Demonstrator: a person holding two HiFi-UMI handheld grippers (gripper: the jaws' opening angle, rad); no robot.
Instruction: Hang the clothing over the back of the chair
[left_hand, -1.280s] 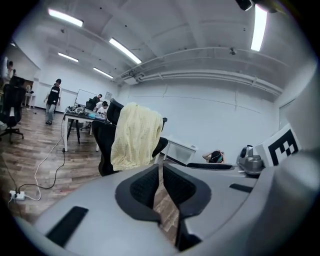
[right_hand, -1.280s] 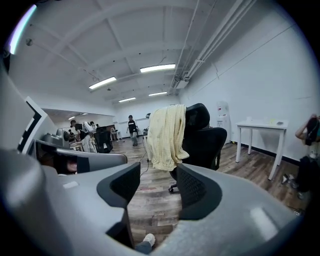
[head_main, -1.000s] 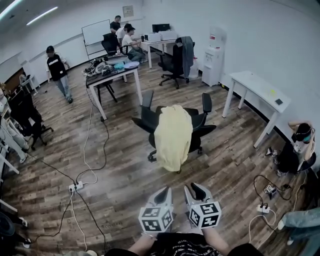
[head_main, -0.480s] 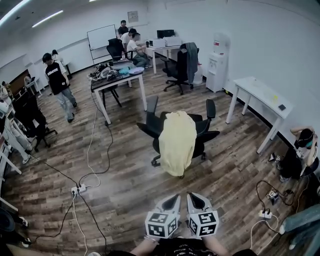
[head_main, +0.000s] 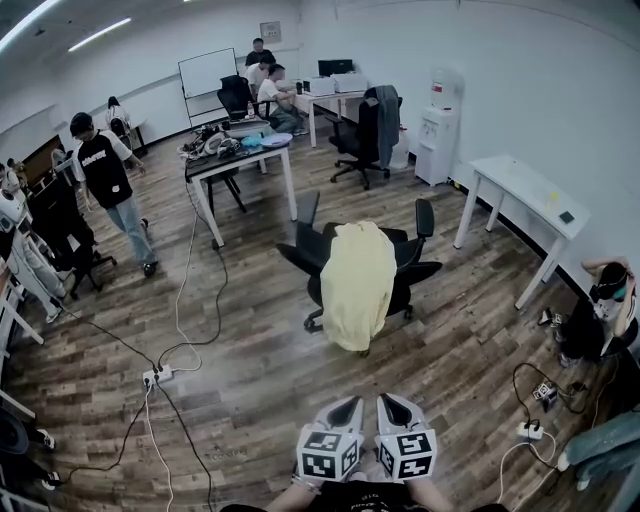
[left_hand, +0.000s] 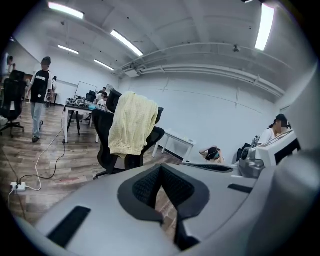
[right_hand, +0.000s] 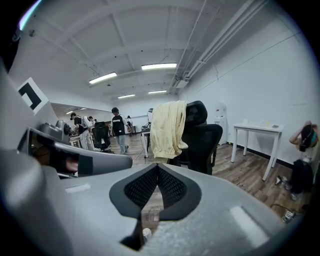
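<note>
Overall: I get a bright, evenly lit room, cool and a little washed out
Source: ceiling light strips (head_main: 98, 33) overhead; one tube (left_hand: 263, 25) blows out white in the left gripper view
Shadows: soft, faint under the chair (head_main: 412, 272) on the wood floor (head_main: 250, 370)
Distortion: heavy fisheye, walls and floor bend, black corners ring both gripper views
Focus: mid-room is crisp for me; the near shells of the left gripper (left_hand: 160, 167) and right gripper (right_hand: 158, 166) look soft
</note>
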